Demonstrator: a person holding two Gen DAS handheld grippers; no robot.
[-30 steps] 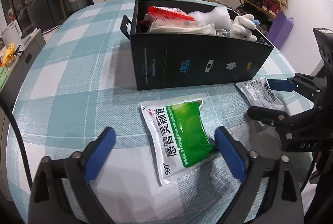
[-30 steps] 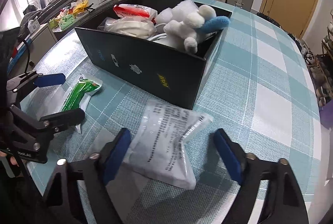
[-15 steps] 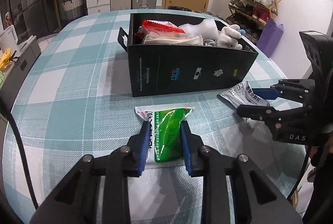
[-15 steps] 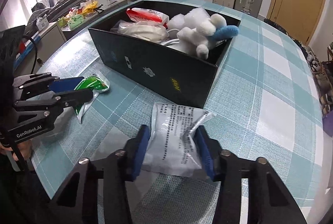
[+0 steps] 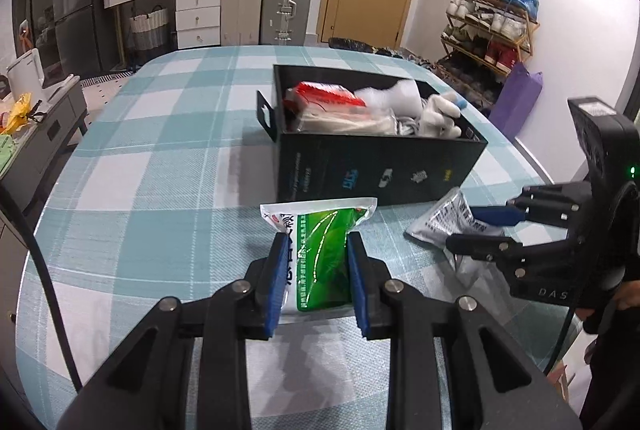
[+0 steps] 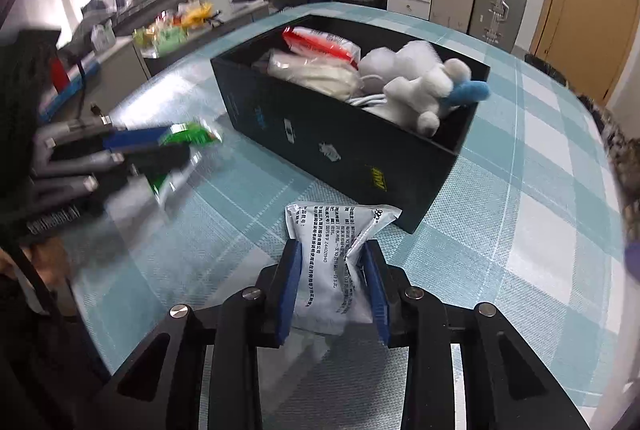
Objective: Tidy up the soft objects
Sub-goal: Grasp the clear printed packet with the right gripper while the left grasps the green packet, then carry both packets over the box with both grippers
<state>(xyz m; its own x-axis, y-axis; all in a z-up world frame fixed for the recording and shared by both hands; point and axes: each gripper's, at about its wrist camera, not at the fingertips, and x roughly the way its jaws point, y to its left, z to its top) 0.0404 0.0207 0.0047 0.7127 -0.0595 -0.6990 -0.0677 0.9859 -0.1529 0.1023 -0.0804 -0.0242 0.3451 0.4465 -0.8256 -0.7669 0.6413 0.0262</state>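
Left tongs (image 5: 318, 266) clenched on green-and-white pouch (image 5: 320, 250), crinkly foil, just before black box (image 5: 380, 166). Right tongs (image 6: 332, 282), jaws just closing, pinch white printed pouch (image 6: 340, 250) at box corner. Right view alone shows plush toy (image 6: 424, 86) with blue tip; left view shoe rack (image 5: 488, 26). Two pouches, one box, checked table (image 5: 160, 170).

Two tools (image 5: 316, 280) (image 6: 331, 296), two sachets (image 5: 322, 250) (image 6: 340, 262), one black box (image 5: 376, 170), one plush toy (image 6: 428, 90)

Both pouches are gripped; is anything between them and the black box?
Only the black box's near wall; the table between is bare. Green pouch and silver pouch must clear it. The box top is open but fairly full.
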